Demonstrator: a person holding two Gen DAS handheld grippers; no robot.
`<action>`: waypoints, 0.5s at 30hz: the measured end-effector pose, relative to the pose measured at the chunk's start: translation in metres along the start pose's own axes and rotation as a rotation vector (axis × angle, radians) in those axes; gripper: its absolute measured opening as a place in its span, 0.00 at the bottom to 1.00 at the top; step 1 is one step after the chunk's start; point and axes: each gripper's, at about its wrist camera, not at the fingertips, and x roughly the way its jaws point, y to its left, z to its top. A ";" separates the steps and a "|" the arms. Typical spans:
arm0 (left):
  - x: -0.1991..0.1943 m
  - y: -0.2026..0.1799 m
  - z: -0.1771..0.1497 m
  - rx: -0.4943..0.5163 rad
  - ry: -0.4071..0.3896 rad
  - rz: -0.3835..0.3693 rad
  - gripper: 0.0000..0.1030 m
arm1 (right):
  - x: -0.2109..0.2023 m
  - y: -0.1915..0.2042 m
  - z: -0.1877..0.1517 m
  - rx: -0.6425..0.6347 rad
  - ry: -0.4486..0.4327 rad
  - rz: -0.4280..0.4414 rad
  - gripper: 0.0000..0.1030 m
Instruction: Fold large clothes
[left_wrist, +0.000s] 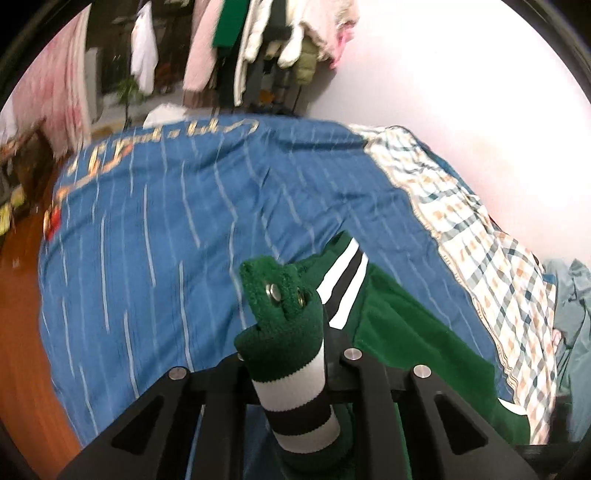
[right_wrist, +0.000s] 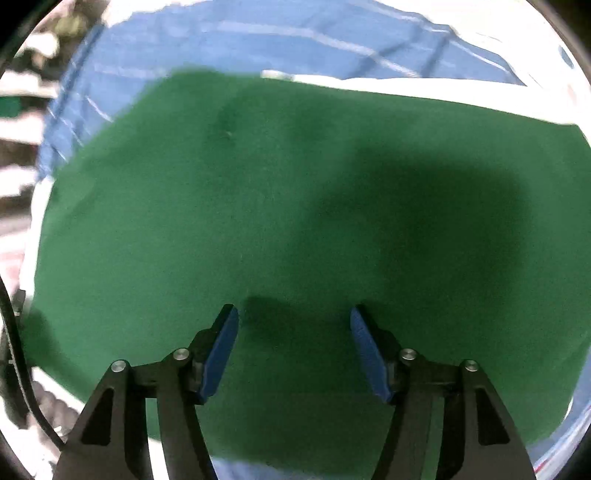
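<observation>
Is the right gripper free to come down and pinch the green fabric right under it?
Probably yes. The right gripper is open and empty, and the green garment lies flat and uncovered below its fingers. Pinching a flat layer may be awkward.

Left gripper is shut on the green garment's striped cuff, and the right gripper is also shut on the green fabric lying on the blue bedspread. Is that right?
Not quite. The right gripper is open: in the right wrist view its blue pads stand apart over the green garment, gripping nothing. The rest holds: the left gripper is shut on the striped cuff, above the blue bedspread.
</observation>
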 end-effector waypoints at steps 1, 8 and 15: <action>-0.006 -0.005 0.007 0.029 -0.015 -0.001 0.11 | -0.011 -0.004 -0.006 0.017 -0.023 0.028 0.63; -0.064 -0.066 0.036 0.262 -0.144 -0.054 0.11 | -0.081 -0.059 -0.075 0.149 -0.157 0.063 0.64; -0.128 -0.213 -0.028 0.581 -0.170 -0.309 0.10 | -0.094 -0.187 -0.131 0.362 -0.149 0.082 0.64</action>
